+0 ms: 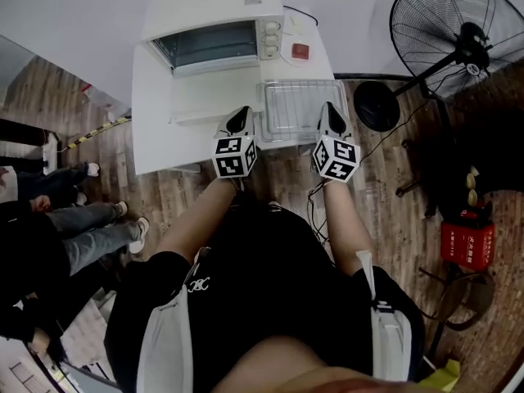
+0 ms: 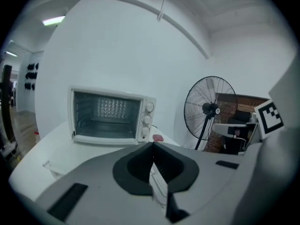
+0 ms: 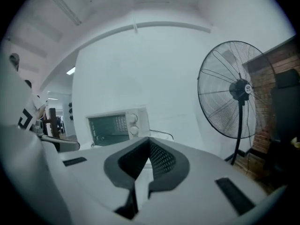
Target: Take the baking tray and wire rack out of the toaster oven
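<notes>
- Black clothing and bare forearms fill the near edge of the head view, where a person stands at a white table (image 1: 155,129) with a gripper in each hand
- Nearest the camera are the two marker cubes; beyond them the left gripper (image 1: 240,121) has its jaws pressed together on nothing, and its dark pads meet in one seam in the left gripper view (image 2: 152,146)
- Alongside it, the right gripper (image 1: 330,115) is also closed and holds nothing, its pads meeting edge to edge in the right gripper view (image 3: 149,143)
- Both grippers hang over the table's near edge, well apart from each other and clear of everything on it
- Lying on the table between and just beyond their tips is the baking tray (image 1: 266,113), a shallow metal pan outside the oven
- Thin bars of the wire rack (image 1: 301,109) show across the pan; whether the rack sits inside it or over its rim cannot be told
- Behind the tray and to its left stands the toaster oven (image 1: 209,43), its door (image 1: 214,97) dropped flat towards the person
- Its open cavity shows side rails and a dimpled back wall (image 2: 112,108), with three knobs (image 2: 147,118) stacked at the right
- A small red object (image 1: 301,51) lies on the table beside the oven's right side
- Farthest right, a black pedestal fan (image 1: 458,39) stands on the wooden floor against the white wall
</notes>
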Demonstrator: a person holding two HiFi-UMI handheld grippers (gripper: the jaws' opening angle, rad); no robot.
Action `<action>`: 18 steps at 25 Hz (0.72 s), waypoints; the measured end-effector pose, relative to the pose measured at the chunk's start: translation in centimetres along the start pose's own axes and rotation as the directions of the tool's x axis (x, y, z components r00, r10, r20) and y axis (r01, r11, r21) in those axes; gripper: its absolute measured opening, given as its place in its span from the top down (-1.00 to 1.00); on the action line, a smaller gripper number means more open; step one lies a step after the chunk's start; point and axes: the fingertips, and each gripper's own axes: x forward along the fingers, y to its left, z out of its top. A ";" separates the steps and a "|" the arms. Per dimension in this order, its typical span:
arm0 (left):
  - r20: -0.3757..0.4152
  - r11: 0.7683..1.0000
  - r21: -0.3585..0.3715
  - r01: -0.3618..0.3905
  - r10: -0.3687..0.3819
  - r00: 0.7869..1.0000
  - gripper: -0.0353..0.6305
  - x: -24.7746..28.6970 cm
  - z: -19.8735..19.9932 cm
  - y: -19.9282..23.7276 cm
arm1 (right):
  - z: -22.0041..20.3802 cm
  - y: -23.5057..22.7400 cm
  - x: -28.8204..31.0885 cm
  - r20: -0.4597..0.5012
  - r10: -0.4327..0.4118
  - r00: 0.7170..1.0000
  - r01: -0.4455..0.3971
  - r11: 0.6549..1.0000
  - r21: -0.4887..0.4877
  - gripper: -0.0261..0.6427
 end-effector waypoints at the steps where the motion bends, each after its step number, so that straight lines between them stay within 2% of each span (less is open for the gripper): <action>1: 0.027 1.000 0.018 -0.001 0.000 1.000 0.85 -0.2 1.1 0.2 | 1.1 0.9 0.2 0.023 0.017 1.000 -0.017 1.000 -0.004 0.92; 4: 0.097 0.998 0.060 -0.020 0.014 0.995 0.85 -1.3 4.2 1.0 | 4.5 3.7 0.9 0.090 0.071 0.993 -0.069 0.997 -0.031 0.92; 6: 0.138 0.995 0.085 -0.054 0.041 0.990 0.85 -2.1 6.2 1.9 | 6.6 6.1 1.4 0.127 0.121 0.985 -0.111 0.990 -0.086 0.92; 10: 0.213 0.985 0.122 -0.125 0.097 0.972 0.85 -3.9 10.0 4.1 | 10.8 11.1 2.6 0.196 0.230 0.953 -0.194 0.963 -0.185 0.92; 13: 0.256 0.979 0.127 -0.157 0.121 0.959 0.85 -5.0 12.3 5.6 | 13.4 13.8 3.3 0.242 0.280 0.929 -0.241 0.954 -0.178 0.92; 18: 0.261 0.968 0.162 -0.191 0.145 0.954 0.85 -6.3 14.4 7.7 | 15.9 17.1 4.2 0.276 0.314 0.909 -0.277 0.947 -0.164 0.92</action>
